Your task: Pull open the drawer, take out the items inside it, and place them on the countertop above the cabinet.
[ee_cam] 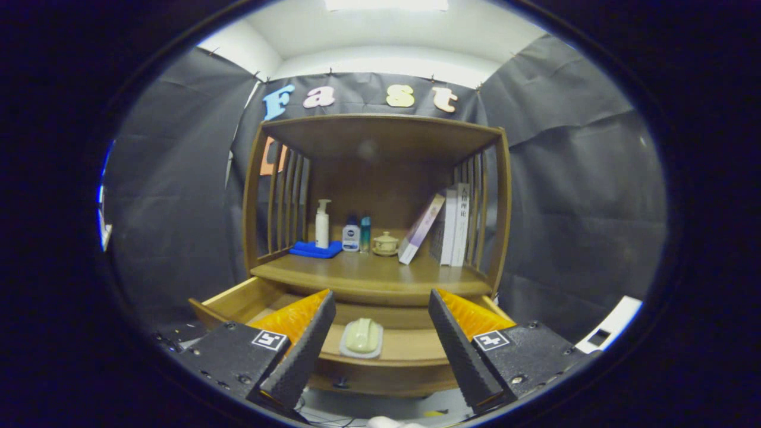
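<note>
Hovering over the pulled-out drawer (238, 300), the hand-held gripper (380, 345) has its fingers spread wide and nothing between them but air. Just ahead, framed neatly in that gap, sits the prize: a pale green soap-like item (362, 336) resting in a shallow whitish dish (359, 349) on the drawer floor, near the front wall with its small knob (340, 383). The drawer is already out, so the job now looks like the pick itself.

To do it well, I'd say drop straight down with the fingers either side of the dish, keeping them level so both pads meet at once; a lopsided squeeze could skid the dish across the smooth wood. Whether to take the dish or just the piece on top is a call, but gripping the dish low seems safer, since the rounded piece may slip.

Beyond the drawer lies the table (368, 276), the cabinet's top surface, with open room at its front edge for the set-down. Further back stand a pump bottle (322, 224) on a blue mat (315, 249), two small bottles (357, 235), a lidded cup (385, 244), and leaning books (452, 223). Lift well clear of the table's lip before moving in.
</note>
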`<state>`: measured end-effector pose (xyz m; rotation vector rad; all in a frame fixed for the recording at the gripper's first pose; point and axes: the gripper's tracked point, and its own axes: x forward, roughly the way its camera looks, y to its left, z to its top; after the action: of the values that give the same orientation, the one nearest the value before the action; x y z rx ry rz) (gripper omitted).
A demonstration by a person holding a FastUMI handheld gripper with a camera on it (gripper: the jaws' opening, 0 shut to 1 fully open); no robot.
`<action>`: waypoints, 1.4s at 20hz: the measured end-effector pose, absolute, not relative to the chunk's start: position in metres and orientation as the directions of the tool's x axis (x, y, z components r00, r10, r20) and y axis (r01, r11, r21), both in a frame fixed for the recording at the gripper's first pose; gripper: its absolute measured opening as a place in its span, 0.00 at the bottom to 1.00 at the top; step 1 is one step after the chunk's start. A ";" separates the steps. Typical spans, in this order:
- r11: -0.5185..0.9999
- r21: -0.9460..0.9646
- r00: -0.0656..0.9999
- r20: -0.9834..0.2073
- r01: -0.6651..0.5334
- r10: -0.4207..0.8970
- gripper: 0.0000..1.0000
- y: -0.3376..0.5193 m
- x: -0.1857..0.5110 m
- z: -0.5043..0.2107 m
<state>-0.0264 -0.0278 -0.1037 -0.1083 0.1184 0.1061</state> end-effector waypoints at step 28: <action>0.959 0.021 0.395 -0.908 -0.284 0.137 0.87 0.012 0.108 -0.270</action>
<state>0.1083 0.0122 -0.2701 -0.1454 1.1345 0.2678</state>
